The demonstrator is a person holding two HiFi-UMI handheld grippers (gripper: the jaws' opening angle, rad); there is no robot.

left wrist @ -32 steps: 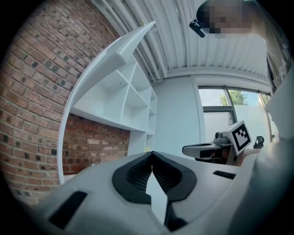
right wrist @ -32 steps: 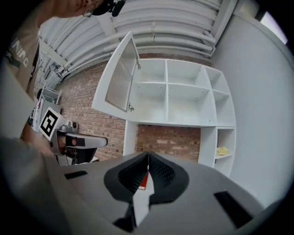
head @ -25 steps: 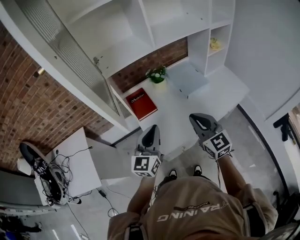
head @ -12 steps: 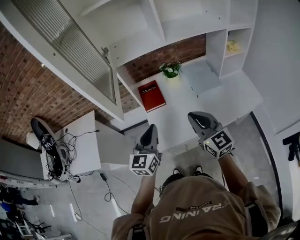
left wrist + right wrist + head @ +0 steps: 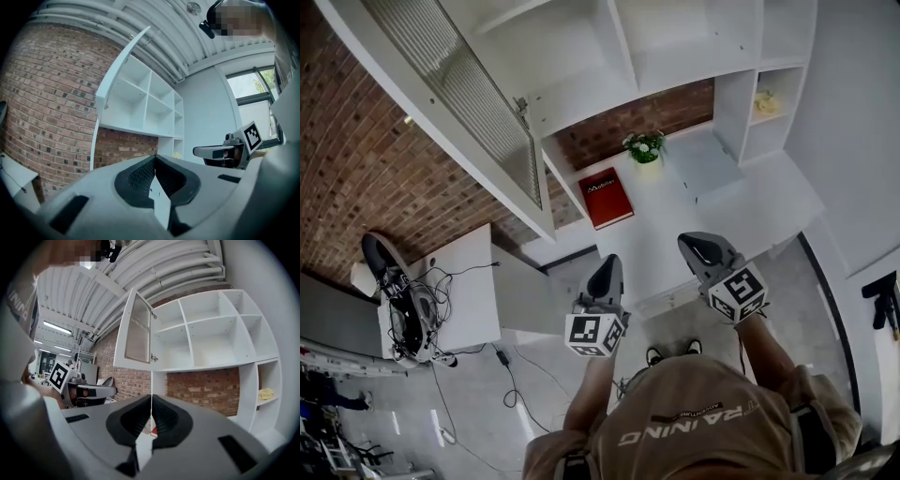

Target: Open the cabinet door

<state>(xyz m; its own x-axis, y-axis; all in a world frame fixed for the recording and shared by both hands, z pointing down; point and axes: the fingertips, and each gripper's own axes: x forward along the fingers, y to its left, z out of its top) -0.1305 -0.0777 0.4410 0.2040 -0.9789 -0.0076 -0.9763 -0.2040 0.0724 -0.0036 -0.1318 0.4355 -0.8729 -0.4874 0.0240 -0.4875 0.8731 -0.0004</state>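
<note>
At the upper left corner of the white shelf unit (image 5: 675, 56), the cabinet door (image 5: 459, 103) is seen swung wide open, its ribbed glass panel turned outward. Below, a red book (image 5: 606, 197) is laid near the left edge of the white desk (image 5: 769, 202), and a potted plant (image 5: 645, 147) is set at the back edge. The left gripper (image 5: 606, 264) and right gripper (image 5: 696, 246) are held level before the desk, well apart from the door. Both pairs of jaws are pressed together with nothing between them.
</note>
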